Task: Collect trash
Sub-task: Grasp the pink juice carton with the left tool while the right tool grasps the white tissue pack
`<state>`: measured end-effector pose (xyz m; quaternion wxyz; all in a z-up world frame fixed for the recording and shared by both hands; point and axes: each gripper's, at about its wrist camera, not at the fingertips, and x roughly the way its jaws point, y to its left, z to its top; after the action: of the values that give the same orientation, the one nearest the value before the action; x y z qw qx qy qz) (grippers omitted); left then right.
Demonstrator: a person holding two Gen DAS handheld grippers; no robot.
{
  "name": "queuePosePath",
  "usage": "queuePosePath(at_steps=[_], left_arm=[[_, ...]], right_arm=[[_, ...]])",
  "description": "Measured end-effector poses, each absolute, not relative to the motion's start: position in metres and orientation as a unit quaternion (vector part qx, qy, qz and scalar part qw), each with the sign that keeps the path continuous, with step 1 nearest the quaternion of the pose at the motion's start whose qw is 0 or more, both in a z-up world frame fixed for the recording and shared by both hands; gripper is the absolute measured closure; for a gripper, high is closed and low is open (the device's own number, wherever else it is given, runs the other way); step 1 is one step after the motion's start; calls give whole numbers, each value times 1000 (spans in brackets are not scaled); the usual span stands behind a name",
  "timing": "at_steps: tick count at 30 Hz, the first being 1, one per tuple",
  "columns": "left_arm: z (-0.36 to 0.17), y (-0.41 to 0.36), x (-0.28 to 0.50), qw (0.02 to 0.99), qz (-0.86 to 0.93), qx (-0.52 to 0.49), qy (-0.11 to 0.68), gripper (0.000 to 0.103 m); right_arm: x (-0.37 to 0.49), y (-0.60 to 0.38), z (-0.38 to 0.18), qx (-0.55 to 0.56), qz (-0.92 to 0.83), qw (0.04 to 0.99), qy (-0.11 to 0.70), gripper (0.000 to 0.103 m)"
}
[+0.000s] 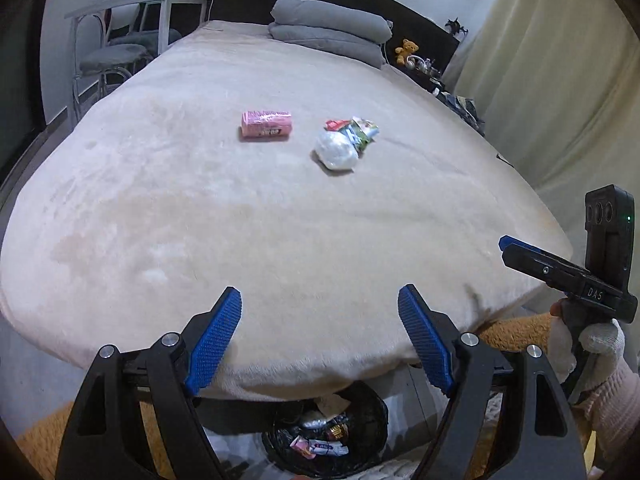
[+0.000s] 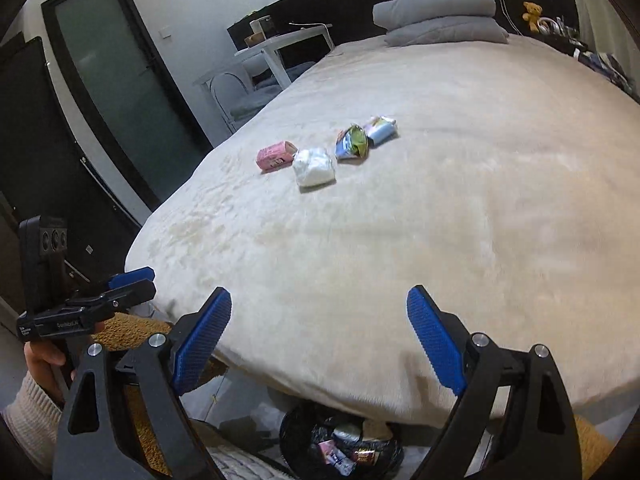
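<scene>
Both tools hang over the foot of the bed [image 1: 280, 240], each with its jaws spread and nothing between the blue pads. The left hand-held gripper [image 1: 320, 336] and the right hand-held gripper [image 2: 320, 340] sit side by side, tilted down toward the cover. Below them, on the floor just under the bed's edge, the black-lined bin [image 2: 296, 436] already holds several wrappers, so part of the job looks done.

Four pieces are left mid-bed, well apart from the tools: a pink packet [image 2: 276, 155], a crumpled white wad [image 2: 314, 167] just beside it, a green wrapper [image 2: 352, 144] and a pale blue packet [image 2: 382, 127] touching or nearly so. From the left view the last two bunch together behind the wad.

I'd say this is the gap between a drop and the next pick. The next move calls for a long reach up the bed; the pink packet suits the left tool, the wad or wrappers the right.
</scene>
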<state>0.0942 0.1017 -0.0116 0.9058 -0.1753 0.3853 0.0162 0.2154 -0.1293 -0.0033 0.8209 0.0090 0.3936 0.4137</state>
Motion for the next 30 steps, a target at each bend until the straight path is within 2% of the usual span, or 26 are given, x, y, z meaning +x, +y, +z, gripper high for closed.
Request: queuePosePath(at_steps=[12, 20, 24, 30], left_arm=[[11, 147, 182, 915, 32, -154, 371, 23], [0, 171, 237, 903, 28, -179, 390, 23], [-6, 179, 259, 899, 37, -182, 396, 18], [-15, 191, 290, 896, 50, -182, 402, 17]], right_arm=[[284, -55, 0, -20, 445, 802, 399, 14], [312, -21, -8, -23, 445, 796, 409, 14], [324, -7, -13, -31, 439, 798, 412, 14], [339, 10, -21, -41, 440, 796, 415, 14]])
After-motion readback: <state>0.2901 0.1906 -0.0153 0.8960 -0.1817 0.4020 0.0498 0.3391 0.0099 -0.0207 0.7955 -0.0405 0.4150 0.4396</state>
